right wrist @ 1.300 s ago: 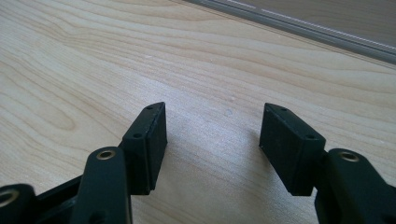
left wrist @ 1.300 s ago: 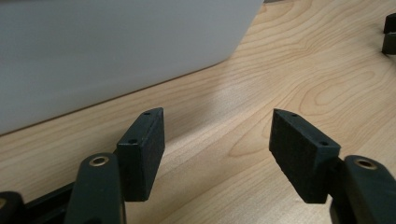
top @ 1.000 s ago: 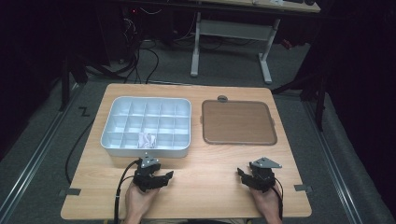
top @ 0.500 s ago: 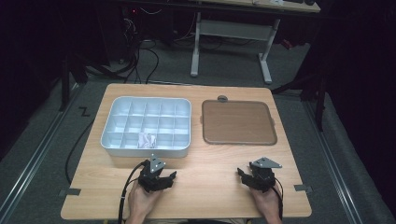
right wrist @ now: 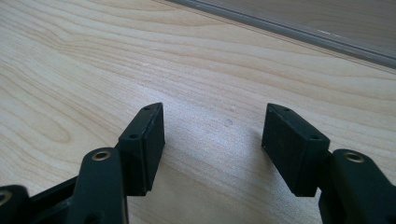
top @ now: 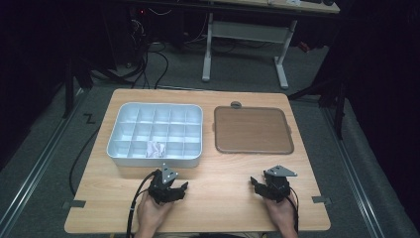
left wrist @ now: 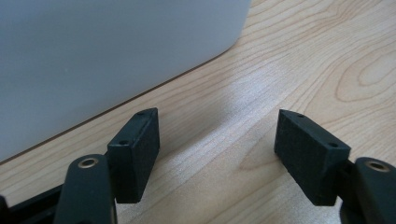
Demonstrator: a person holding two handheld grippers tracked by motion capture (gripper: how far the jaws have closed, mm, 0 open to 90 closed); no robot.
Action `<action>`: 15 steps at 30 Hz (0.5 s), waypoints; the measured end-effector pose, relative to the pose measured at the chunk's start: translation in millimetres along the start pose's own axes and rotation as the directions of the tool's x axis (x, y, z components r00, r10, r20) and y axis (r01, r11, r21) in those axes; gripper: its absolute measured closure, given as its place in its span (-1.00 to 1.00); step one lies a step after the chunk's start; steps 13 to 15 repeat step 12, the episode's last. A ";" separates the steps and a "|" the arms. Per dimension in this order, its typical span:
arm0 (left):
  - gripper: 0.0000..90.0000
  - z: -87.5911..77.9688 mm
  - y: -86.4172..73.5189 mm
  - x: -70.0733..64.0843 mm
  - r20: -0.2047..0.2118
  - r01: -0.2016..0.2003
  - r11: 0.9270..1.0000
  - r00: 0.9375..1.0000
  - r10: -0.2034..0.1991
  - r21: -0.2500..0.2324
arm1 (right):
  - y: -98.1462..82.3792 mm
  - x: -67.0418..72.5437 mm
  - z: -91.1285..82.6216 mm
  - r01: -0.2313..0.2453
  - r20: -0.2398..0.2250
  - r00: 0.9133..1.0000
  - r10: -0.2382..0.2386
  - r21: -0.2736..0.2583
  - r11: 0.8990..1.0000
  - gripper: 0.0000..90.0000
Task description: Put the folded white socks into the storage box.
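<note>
I have both hands low at the near edge of the desk point(top: 223, 198), and nothing is held. My left gripper point(top: 168, 191) sits just in front of the white divided tray point(top: 195, 157); its fingers point(left wrist: 135, 154) stand wide apart over bare wood, having just been opening, with nothing between them. In the left gripper view the tray's near wall rises close ahead. My right gripper point(top: 271, 188) rests well to the right, short of the brown flat tray point(top: 252, 130), its fingers point(right wrist: 144, 144) also apart over bare desk.

The only loose item I can see is a small crumpled, pale piece point(top: 155, 148) lying in 1 compartment of the front row of the divided tray, near the middle. The other compartments look empty, and so does the brown tray.

My read: that piece is now sorted and let go, so this placement looks finished. I see nothing else waiting on the desk to be picked up, so the work may be at or near its end.
</note>
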State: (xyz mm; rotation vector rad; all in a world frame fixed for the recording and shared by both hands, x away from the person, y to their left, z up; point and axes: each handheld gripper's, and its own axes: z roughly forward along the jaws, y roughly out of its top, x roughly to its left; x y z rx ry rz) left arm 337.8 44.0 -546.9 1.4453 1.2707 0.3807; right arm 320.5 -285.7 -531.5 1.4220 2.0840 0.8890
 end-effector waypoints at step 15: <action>-0.31 0.1 0.0 -0.2 -0.001 0.002 1.000 1.000 -0.002 -0.001 | 0.0 0.2 0.0 0.003 0.001 1.000 -0.003 0.000 1.000 -0.12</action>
